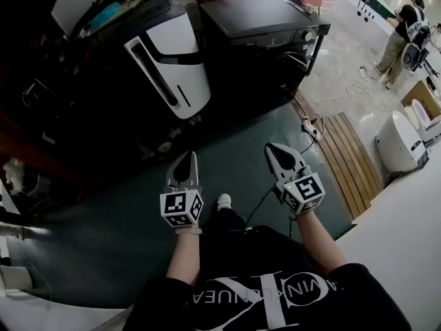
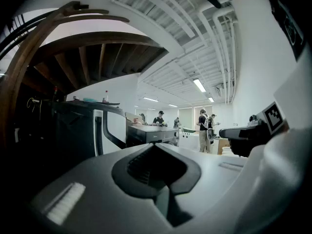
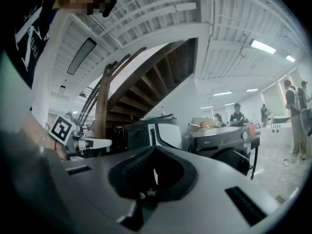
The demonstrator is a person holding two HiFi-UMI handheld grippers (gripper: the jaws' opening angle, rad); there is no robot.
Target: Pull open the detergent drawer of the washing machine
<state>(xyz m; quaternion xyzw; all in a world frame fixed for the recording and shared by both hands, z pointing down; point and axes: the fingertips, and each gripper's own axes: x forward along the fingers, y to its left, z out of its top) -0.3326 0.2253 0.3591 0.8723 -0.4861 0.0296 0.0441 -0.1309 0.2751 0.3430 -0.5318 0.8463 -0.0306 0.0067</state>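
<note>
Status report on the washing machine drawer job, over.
Shut and empty, held level: left tool, right tool. Ahead, untouched, beyond reach: washing machine. On the floor toward it: power strip.

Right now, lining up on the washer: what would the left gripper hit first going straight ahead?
Probably the washing machine, in line beyond the left gripper's closed tips; nothing nearer shows, but depth is unclear.

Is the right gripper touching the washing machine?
Apart. The head view shows the right gripper well short of the washing machine, with dark floor between them.
</note>
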